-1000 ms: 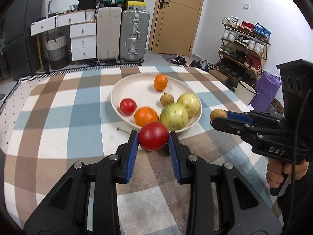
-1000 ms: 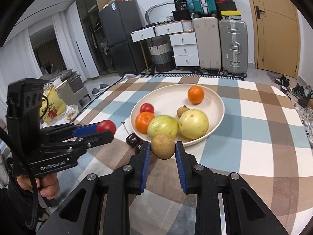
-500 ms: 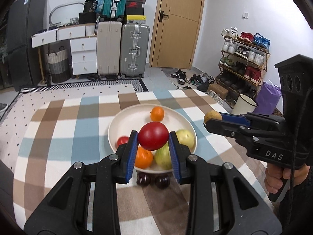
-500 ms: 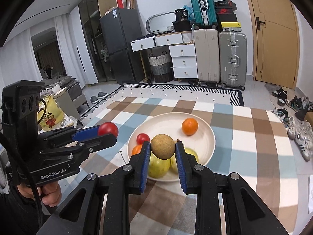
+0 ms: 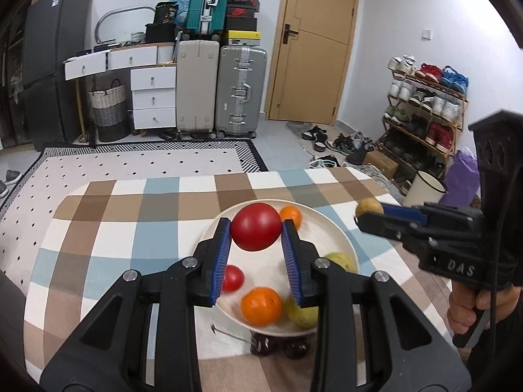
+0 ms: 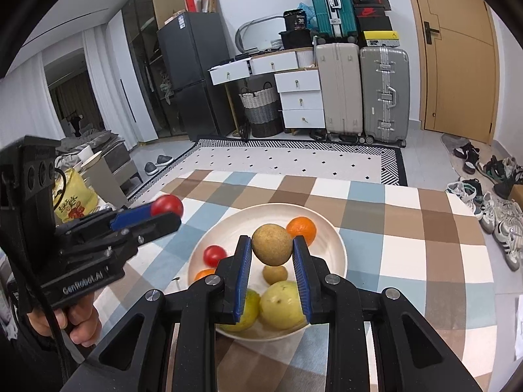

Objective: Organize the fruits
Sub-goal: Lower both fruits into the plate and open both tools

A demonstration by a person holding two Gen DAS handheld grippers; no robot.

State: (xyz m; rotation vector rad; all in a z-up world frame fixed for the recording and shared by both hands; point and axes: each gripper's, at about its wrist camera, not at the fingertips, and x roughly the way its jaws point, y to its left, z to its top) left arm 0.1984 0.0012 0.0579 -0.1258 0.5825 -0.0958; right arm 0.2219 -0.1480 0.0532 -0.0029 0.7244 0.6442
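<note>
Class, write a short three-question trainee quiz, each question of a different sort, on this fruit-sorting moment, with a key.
1. True or false: the left hand-held gripper grips a red tomato.
2. The right hand-held gripper grips: A) an orange B) a brown round fruit C) nothing.
3. Fill in: both held fruits are above the white ___.

Key: 1 true; 2 B; 3 bowl.

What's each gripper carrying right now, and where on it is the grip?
The left gripper pinches a red tomato across its sides. The right gripper pinches a brown round fruit across its sides.
</note>
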